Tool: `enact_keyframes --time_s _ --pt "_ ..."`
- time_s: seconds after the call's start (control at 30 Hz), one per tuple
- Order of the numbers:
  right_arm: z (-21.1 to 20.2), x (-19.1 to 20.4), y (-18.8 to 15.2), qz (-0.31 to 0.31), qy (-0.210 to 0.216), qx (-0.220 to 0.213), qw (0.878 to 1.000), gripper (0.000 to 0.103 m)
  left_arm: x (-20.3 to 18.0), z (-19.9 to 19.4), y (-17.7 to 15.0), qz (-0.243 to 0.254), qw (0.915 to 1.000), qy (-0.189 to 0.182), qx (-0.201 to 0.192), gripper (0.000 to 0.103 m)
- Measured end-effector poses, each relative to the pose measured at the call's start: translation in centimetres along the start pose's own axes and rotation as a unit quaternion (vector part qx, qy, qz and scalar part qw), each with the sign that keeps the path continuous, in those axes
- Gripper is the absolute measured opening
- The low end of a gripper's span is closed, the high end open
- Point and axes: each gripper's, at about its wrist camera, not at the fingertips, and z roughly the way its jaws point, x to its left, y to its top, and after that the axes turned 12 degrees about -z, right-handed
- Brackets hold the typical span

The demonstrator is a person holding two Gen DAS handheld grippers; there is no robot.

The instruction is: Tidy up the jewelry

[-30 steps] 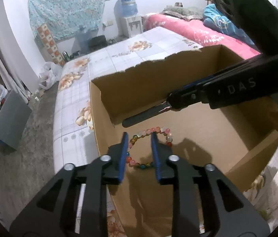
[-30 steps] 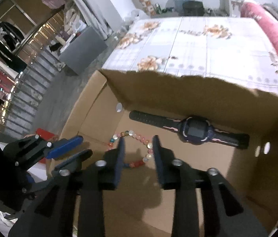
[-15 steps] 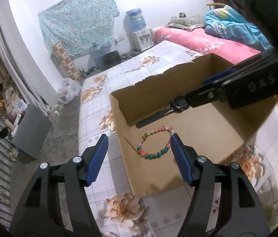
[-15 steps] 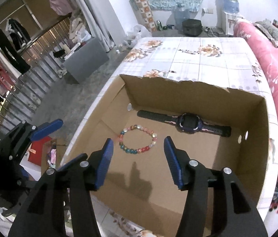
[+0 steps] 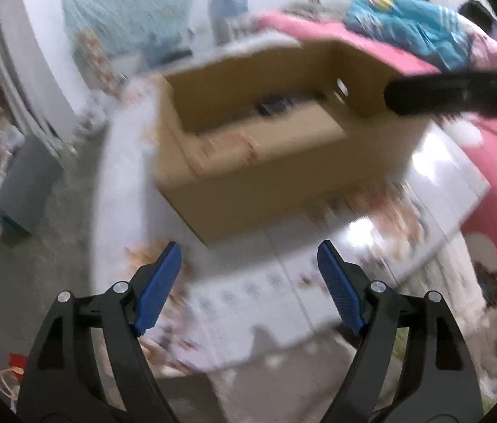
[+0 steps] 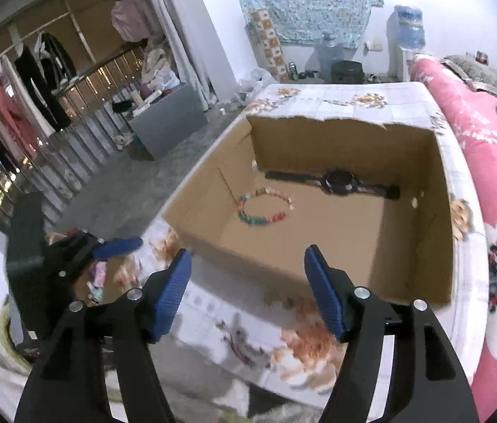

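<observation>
In the left wrist view, the left gripper pointed down at the flowered tabletop with its jaws opening and nothing between them. The cardboard box stood ahead of it, blurred; a dark item, probably the watch, lay inside.

In the right wrist view, the right gripper hovered just before the near wall of the box, jaws opening and empty. Ahead of it, on the box floor, lay the bead bracelet and, further ahead by the far wall, the watch; both seemed already stored there. The left gripper was low to its left.
</observation>
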Motion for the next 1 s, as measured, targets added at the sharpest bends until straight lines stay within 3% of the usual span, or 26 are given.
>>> enact_keyframes --time_s 0.27,0.43,1.0 --pt "1.4 -2.4 -4.9 0.079 -0.021 0.055 0.995 0.065 -3.1 3.9 -4.2 0.007 0.9925 -0.07 0.1 0.076" --pt "2.3 -2.9 -6.4 0.106 -0.022 0.079 0.991 0.065 -4.4 4.6 -5.4 0.007 0.986 -0.105 0.13 0.076" --pt "3.1 -3.0 -7.1 0.122 -0.027 0.103 0.987 0.065 -5.4 5.2 -6.1 0.007 0.9836 -0.114 0.14 0.076"
